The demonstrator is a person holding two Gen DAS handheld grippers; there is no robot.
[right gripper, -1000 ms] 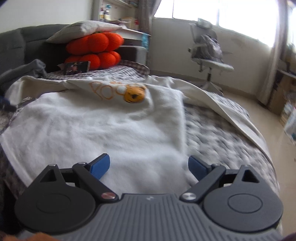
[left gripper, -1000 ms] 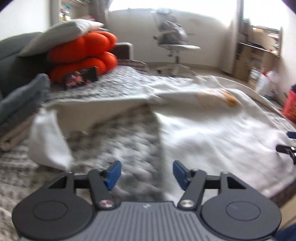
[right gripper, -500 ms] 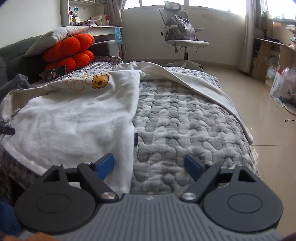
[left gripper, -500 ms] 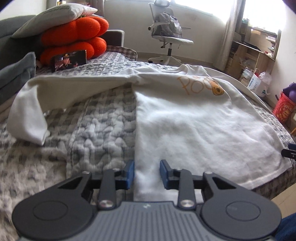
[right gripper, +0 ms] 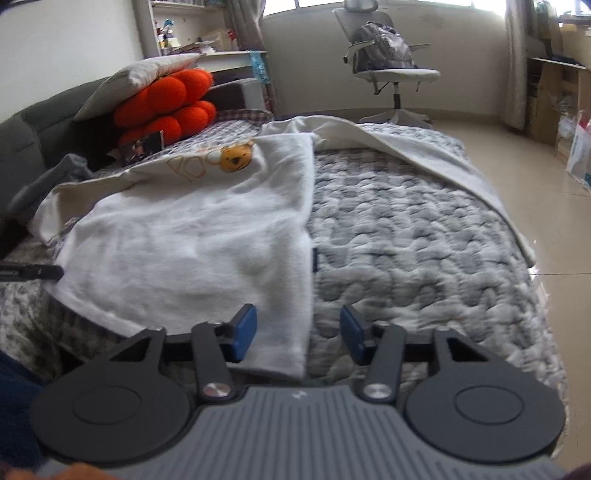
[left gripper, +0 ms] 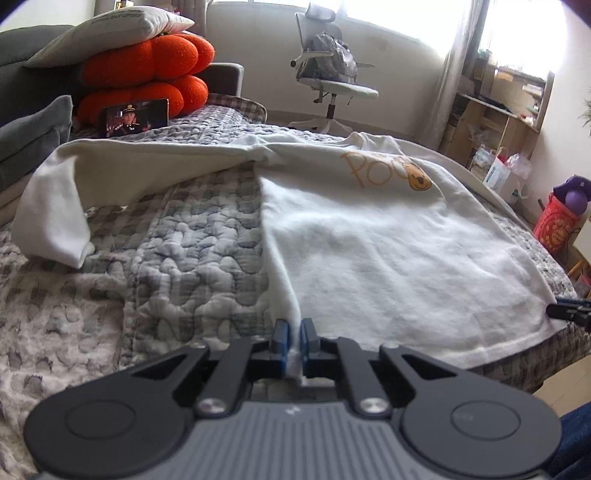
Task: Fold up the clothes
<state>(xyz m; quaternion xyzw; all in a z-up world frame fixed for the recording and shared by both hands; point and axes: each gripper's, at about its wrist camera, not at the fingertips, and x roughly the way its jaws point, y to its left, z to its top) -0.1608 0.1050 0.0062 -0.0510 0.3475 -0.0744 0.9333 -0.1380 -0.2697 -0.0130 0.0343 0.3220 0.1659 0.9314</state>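
Where the left tongs [left gripper: 293,341] sit nearest the lens, their blue pads [left gripper: 280,338] have just closed and now pinch the near left hem corner of the white fleecy sweatshirt with an orange bear print [left gripper: 369,251] — a ridge of cloth runs up from between the pads. Closest in the right wrist view, the right tongs [right gripper: 298,332] have been narrowing but stand partly open, straddling the garment's near right corner; the cloth edge lies between the blue pads [right gripper: 245,330] and neither pad presses on it.

That sweatshirt lies spread flat on the grey-and-white quilted bed [left gripper: 192,251], front up, its bottom hem at the near edge of the mattress. From the left wrist camera, the black tip of the right tongs shows at the hem's far right corner. One long sleeve [left gripper: 55,218] stretches out to the left and folds down onto the quilt; the other sleeve [right gripper: 443,173] trails along the bed's right side toward the tiled floor [right gripper: 554,251].

Farther back, near the chest print, a small framed photograph [left gripper: 135,118] leans against two stacked orange lobed cushions [left gripper: 147,81], with a pale pillow [left gripper: 107,35] on top and a dark grey sofa [right gripper: 33,122] behind. Beyond the bed — by the bright window — stands a white swivel office chair [left gripper: 332,77] holding a grey backpack [right gripper: 384,48].
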